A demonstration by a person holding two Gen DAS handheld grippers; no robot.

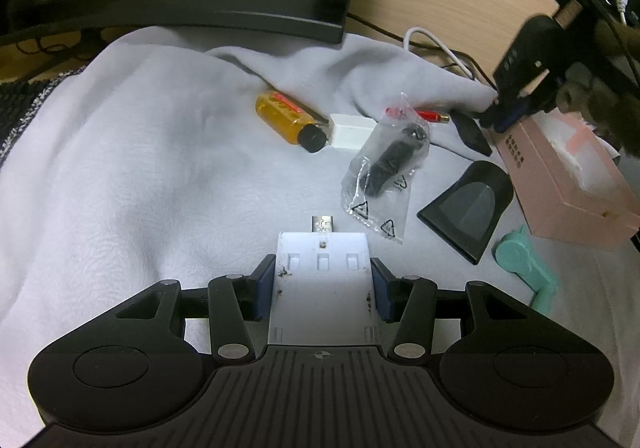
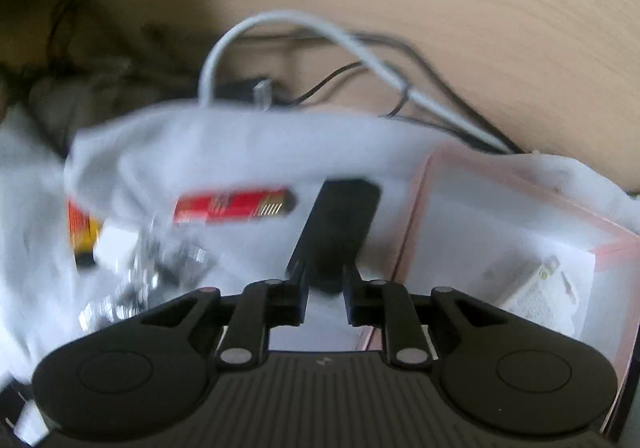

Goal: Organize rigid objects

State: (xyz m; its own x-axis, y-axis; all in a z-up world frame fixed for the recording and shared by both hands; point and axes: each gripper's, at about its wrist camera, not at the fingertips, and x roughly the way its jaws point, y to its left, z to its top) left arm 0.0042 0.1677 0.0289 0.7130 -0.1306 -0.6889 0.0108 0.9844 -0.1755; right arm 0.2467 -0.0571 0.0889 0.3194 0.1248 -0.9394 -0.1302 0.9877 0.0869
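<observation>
Blue pads on my left gripper (image 1: pixel 323 288) clamp a white USB adapter (image 1: pixel 323 280), its plug pointing out over the grey cloth (image 1: pixel 120 168). My right gripper (image 2: pixel 326 288), jaws narrow, has a flat black piece (image 2: pixel 340 224) between them; through the blur I can't tell if they grip it. Beside it stands the pink box (image 2: pixel 424 208), the red battery (image 2: pixel 236 206) just left.
</observation>
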